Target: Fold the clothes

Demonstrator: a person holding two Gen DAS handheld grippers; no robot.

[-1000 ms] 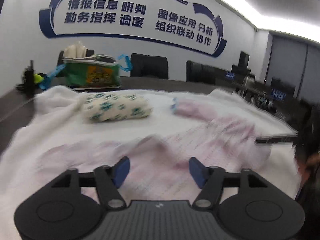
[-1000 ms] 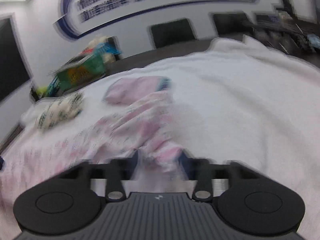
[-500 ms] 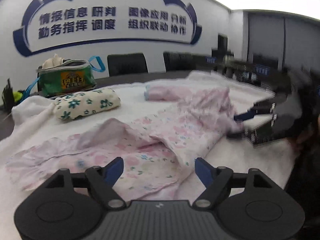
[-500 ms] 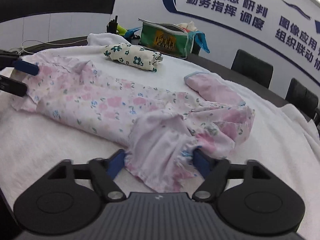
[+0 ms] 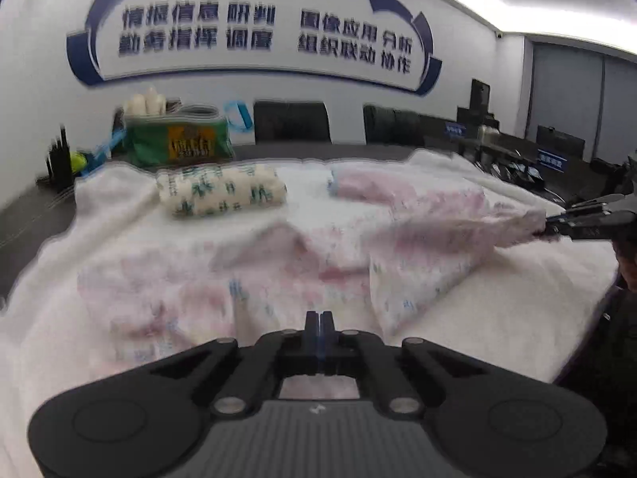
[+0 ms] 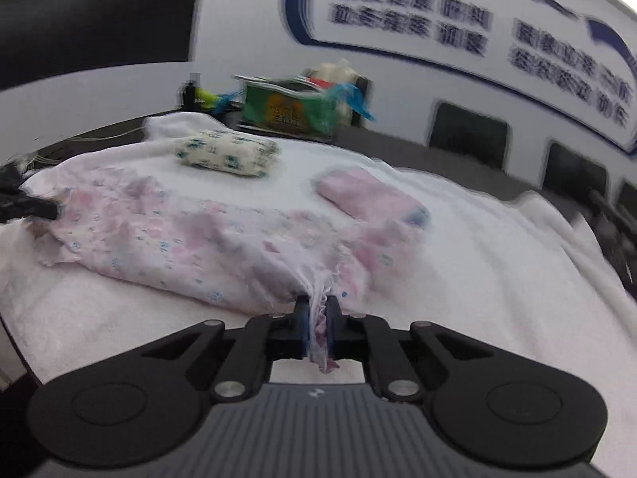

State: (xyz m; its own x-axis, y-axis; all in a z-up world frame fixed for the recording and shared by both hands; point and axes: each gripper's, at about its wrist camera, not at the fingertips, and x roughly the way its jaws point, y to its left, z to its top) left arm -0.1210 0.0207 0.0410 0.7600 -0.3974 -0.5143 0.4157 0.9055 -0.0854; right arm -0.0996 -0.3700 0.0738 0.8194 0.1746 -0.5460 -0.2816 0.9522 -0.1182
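Now that both claws have closed from wide open, the right gripper (image 6: 317, 314) is closing on a bunched edge of the floral garment (image 6: 175, 239) at 6 o'clock. Left gripper (image 5: 318, 324) is shut; any hold is unclear. Folding may proceed.

- Both views are bright and evenly lit; a white ceiling light strip (image 5: 537, 4) glares at 1 o'clock in the left wrist view.
- Motion blur smears the wall lettering (image 6: 458, 28) and the floral garment (image 5: 318, 263).
- Fisheye bending curves the edges; corners go dark.
- Only soft, faint shadows lie on the white towel (image 6: 497, 279).
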